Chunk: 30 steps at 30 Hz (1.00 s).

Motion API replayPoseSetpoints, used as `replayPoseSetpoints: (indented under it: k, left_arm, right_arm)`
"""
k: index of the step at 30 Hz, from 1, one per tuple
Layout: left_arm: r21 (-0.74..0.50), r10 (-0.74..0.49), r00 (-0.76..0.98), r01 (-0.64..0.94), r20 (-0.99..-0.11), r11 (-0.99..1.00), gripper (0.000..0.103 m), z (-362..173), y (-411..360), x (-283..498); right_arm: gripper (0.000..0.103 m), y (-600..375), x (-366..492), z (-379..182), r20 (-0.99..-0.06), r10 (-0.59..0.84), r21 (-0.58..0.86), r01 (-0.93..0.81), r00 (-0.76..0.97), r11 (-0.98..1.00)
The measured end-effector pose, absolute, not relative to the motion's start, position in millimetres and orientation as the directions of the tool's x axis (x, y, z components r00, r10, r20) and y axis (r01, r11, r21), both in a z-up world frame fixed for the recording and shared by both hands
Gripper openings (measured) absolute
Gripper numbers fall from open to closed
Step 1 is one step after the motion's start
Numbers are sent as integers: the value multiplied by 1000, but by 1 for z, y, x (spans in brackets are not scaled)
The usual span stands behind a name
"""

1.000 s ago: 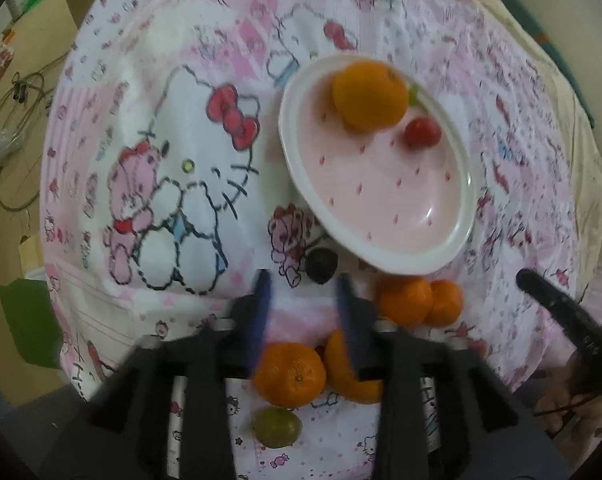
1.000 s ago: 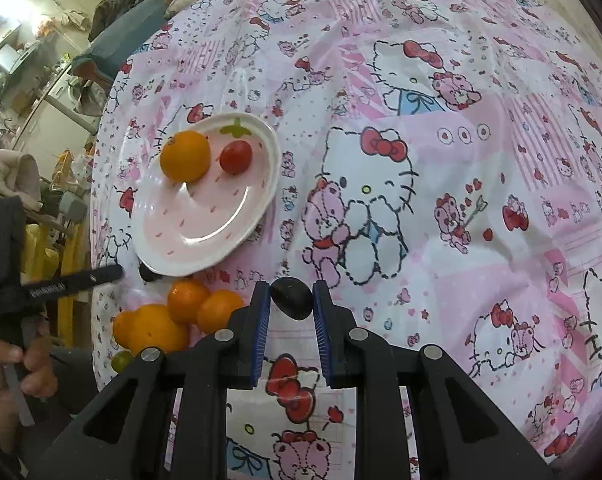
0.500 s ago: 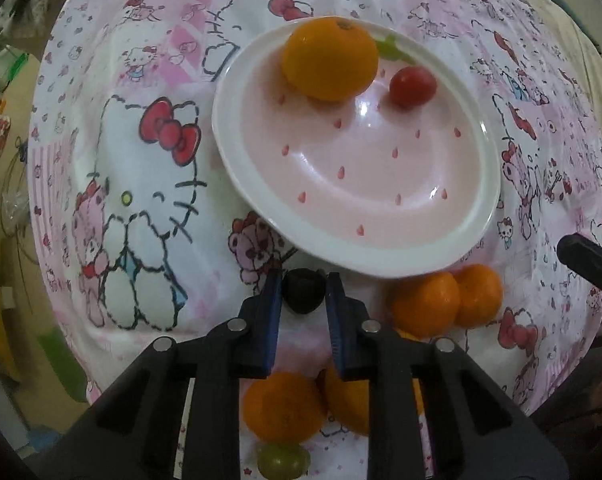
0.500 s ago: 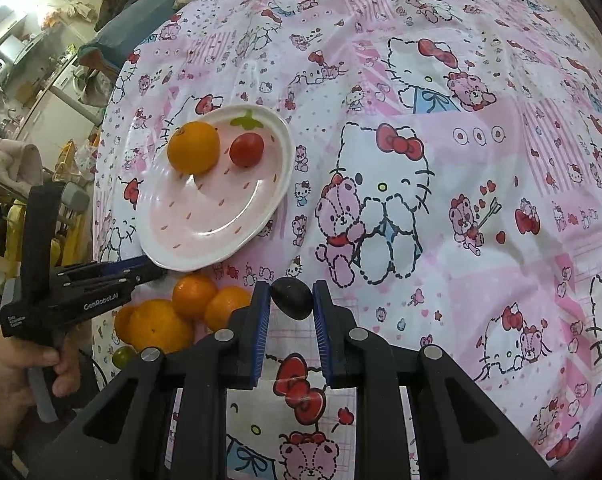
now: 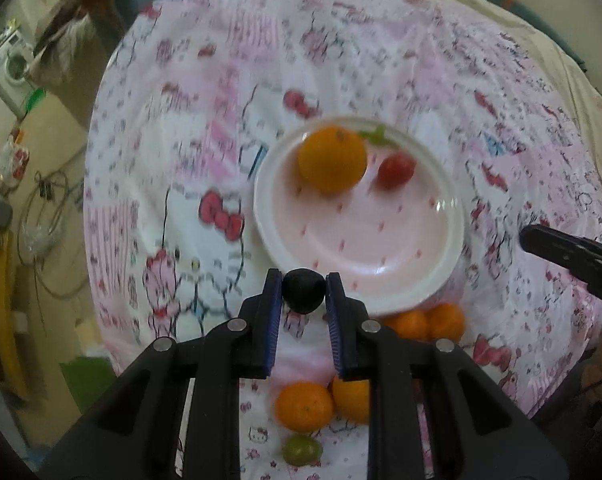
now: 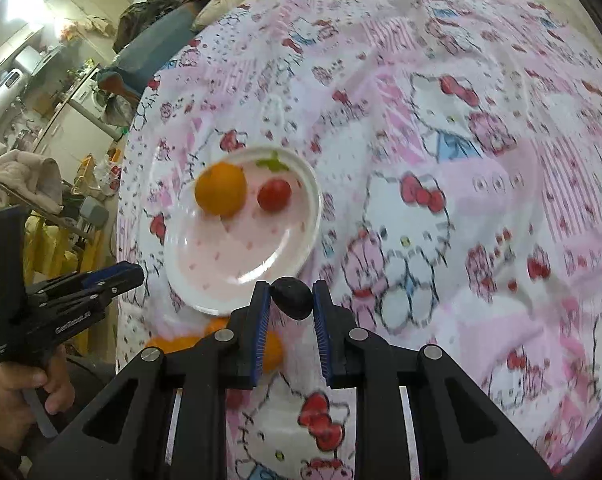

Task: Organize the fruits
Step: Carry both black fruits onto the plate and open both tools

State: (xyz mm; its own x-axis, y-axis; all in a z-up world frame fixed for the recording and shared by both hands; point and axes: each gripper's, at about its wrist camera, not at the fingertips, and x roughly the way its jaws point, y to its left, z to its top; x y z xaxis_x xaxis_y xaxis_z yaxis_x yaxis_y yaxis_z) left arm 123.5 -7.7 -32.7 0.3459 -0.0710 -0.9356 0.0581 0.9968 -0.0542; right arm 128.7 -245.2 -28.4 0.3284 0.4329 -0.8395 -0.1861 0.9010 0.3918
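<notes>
The left gripper point(image 5: 303, 285) is closed on a small dark fruit point(image 5: 303, 290), round and almost black. It points steeply down, and the fruit hangs in front of the near rim of the plate point(image 5: 449, 236). The right gripper point(image 6: 288, 293) is closed on another dark fruit point(image 6: 292, 295) that looks the same, also by the plate's near edge. A hand point(image 6: 9, 404) grips the left gripper's handle at the left of the right view. The plate is white outside and pink inside. On it sit a big orange point(image 5: 332, 159) and a small red tomato point(image 5: 396, 169), close together. More oranges point(image 5: 304, 406) and one small green fruit point(image 5: 301, 449) lie on the pink cartoon cloth point(image 6: 481, 128) near the plate.
</notes>
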Motion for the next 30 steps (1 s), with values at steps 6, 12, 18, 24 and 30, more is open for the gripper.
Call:
replayPoseSetpoints:
  k: [6, 12, 18, 24, 30]
  left_arm:
    - [-91, -112, 327, 77, -938, 993, 18, -46, -20, 152]
    - [-98, -132, 323, 120, -937, 988, 18, -63, -32, 169]
    - [-89, -108, 292, 78, -950, 993, 18, -78, -34, 183]
    - [-93, -112, 294, 78, -949, 993, 19, -78, -39, 186]
    - [-116, -129, 279, 61, -952, 991, 19, -81, -43, 192]
  right_arm:
    - [23, -235, 161, -42, -837, 448, 407, -189, 314, 894]
    - [23, -222, 184, -67, -839, 469, 431, -187, 277, 883]
    - [23, -215, 195, -81, -853, 452, 414, -190, 261, 890]
    - [26, -220, 198, -79, -845, 462, 428, -176, 269, 886]
    - [39, -227, 198, -71, -845, 453, 425, -155, 285, 892]
